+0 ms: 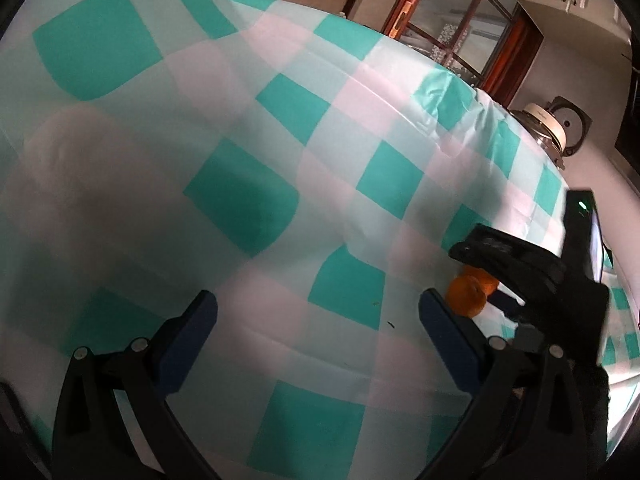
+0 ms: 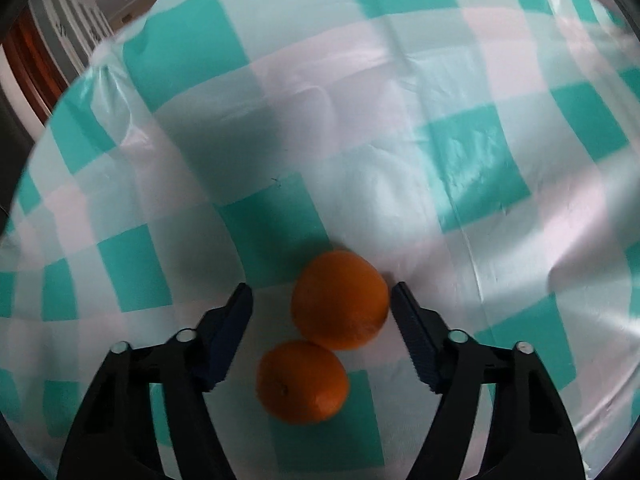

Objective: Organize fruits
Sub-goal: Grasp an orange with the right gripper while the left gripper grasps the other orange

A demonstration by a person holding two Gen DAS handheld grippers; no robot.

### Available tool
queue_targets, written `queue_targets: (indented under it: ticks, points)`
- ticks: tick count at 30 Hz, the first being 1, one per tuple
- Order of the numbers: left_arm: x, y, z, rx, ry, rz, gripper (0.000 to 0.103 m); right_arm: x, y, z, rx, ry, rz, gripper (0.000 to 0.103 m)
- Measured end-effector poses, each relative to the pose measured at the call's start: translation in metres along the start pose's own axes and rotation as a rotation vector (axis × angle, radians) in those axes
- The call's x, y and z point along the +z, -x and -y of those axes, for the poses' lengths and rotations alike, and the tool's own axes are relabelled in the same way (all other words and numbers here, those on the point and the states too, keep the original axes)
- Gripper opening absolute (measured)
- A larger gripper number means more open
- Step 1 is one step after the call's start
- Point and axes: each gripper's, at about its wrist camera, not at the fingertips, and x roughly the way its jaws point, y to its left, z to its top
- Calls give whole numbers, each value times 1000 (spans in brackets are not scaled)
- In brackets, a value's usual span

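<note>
The right gripper (image 2: 322, 308) stands partly spread over two oranges on the checked tablecloth (image 2: 460, 168), its jaws apart and its pads clear of the fruit. The farther orange (image 2: 340, 300) sits between the fingertips, nearer the right-hand pad; the nearer orange (image 2: 302, 382) lies just behind it, the two touching or almost so. The left gripper (image 1: 318, 312) is wide open and empty, hovering over bare cloth away from the fruit — the oranges show only at the right of its view, under the other tool.

The likely trouble is the pair's closeness: a closing pad could nudge the nearer orange and set it rolling across the smooth, wrinkled cloth, or pinch the farther one off-centre so it squirts out. No bowl or basket shows, so the destination cannot be told.

Both grippers tilt steeply down toward the tabletop — the right directly above its target.
</note>
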Motion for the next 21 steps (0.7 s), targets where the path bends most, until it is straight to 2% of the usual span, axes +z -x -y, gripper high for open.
queue_targets:
  ticks: [3,6,9,13,18,21]
  points:
    - [-1,0,3,-3,-13,-3,101,-2,1,-3,-64,12,27,44]
    - [-3,0,5,-16,-29,-11,101,-6,9,10,-26,-26,51,44]
    - [-5,-1,10,-29,-61,-18,101,-16,38,38,32,-75,129,44]
    - [-8,-1,22,-57,-130,-24,101,-47,83,87,2,-109,231,44]
    - [-16,-4,46,-132,-223,-59,101,-79,112,143,0,-227,276,44]
    - [-22,-4,63,-161,-302,-69,101,-91,115,155,5,-302,283,44]
